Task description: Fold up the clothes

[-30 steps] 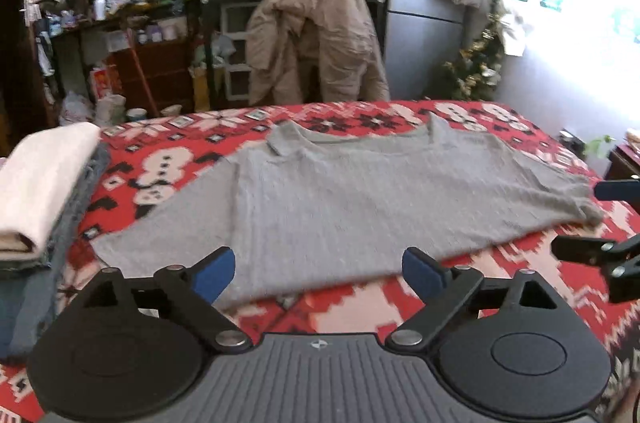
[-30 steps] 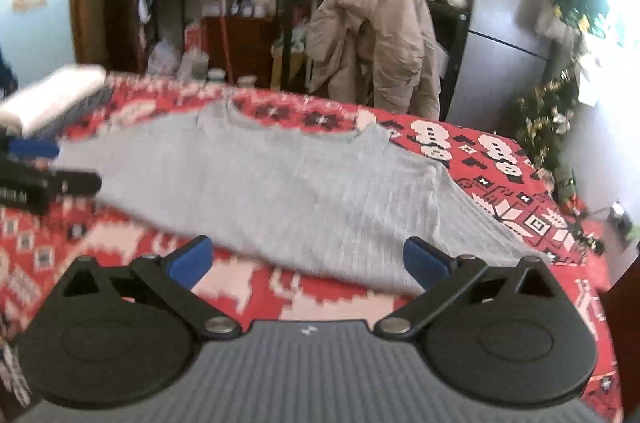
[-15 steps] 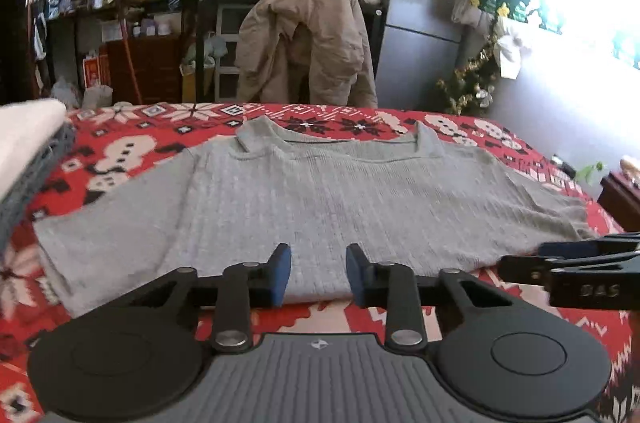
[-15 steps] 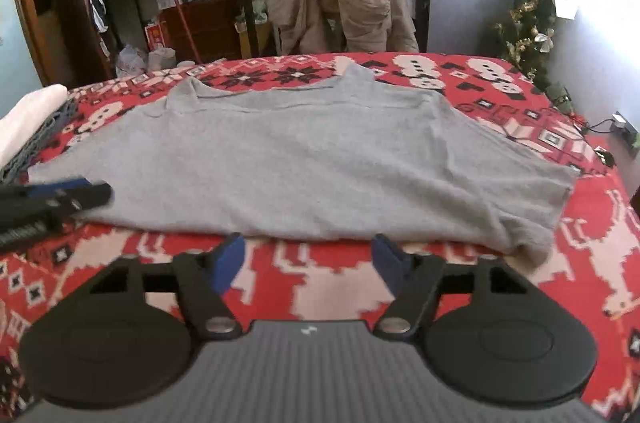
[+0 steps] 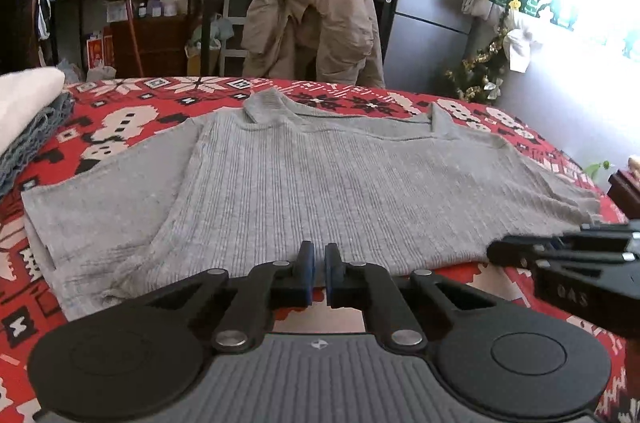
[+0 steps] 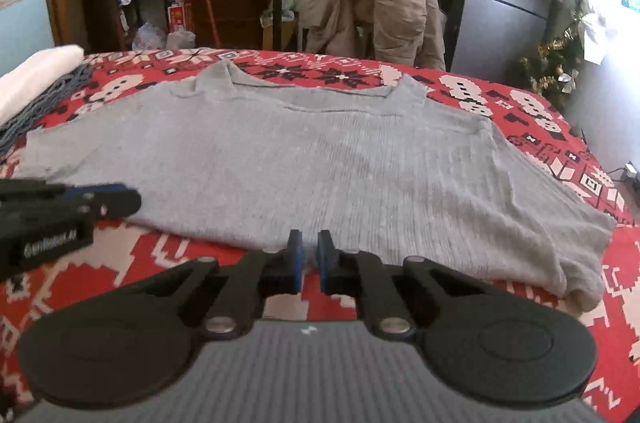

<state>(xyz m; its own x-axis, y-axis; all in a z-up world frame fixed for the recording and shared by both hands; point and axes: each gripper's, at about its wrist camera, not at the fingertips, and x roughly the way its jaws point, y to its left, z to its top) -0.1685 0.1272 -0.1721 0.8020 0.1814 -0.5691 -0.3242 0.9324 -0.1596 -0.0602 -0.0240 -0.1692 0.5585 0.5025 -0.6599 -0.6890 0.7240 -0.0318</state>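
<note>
a second before, both grippers stood wide apart. the left gripper [image 5: 316, 273] and the right gripper [image 6: 308, 260] were now closing, each nipping the near hem of the grey shirt [image 5: 340, 183]. the shirt lay flat as before on the red bed cover [image 6: 540, 127], collar toward the far edge.

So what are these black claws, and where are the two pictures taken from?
No robot here: a person holds a two-finger gripper in each hand, and a camera on each looks along its fingers. One picture is from the left gripper, the other from the right gripper. A grey ribbed top lies flat on a red patterned cover, with folded clothes stacked beside it. Both grippers' jaws are closing on the top's near hem, which sits between them.
</note>
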